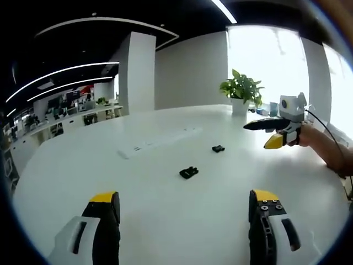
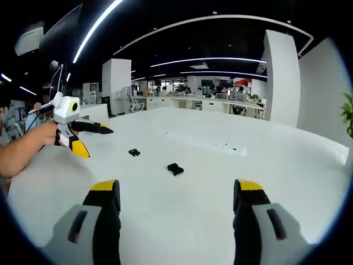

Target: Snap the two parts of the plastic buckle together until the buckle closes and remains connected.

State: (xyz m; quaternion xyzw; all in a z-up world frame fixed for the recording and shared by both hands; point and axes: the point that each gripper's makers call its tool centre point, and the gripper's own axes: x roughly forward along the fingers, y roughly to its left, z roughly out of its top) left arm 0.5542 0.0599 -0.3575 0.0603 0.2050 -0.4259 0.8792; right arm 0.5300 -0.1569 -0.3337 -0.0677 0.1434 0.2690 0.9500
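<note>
Both grippers (image 1: 185,212) (image 2: 175,201) wide open above table (image 1: 165,221), buckle parts (image 1: 189,172) (image 1: 218,148) apart

1. A broad white desk (image 1: 165,221) spreads across both views, its surface smooth and bare-looking, with a long flush white panel (image 1: 160,141) set into it (perhaps a cable or socket strip).
2. A potted green plant (image 1: 241,91) stands at the desk's far edge in the left gripper view, beside a very bright window (image 1: 270,66).
3. A thick white pillar (image 1: 138,72) rises behind the desk, and a white wall (image 1: 190,74) runs alongside it.
4. The ceiling (image 2: 182,33) is dark, crossed by long curved strip lights (image 2: 212,59).
5. Farther back, rows of office desks, chairs and monitors (image 2: 209,96) fill an open-plan room.
</note>
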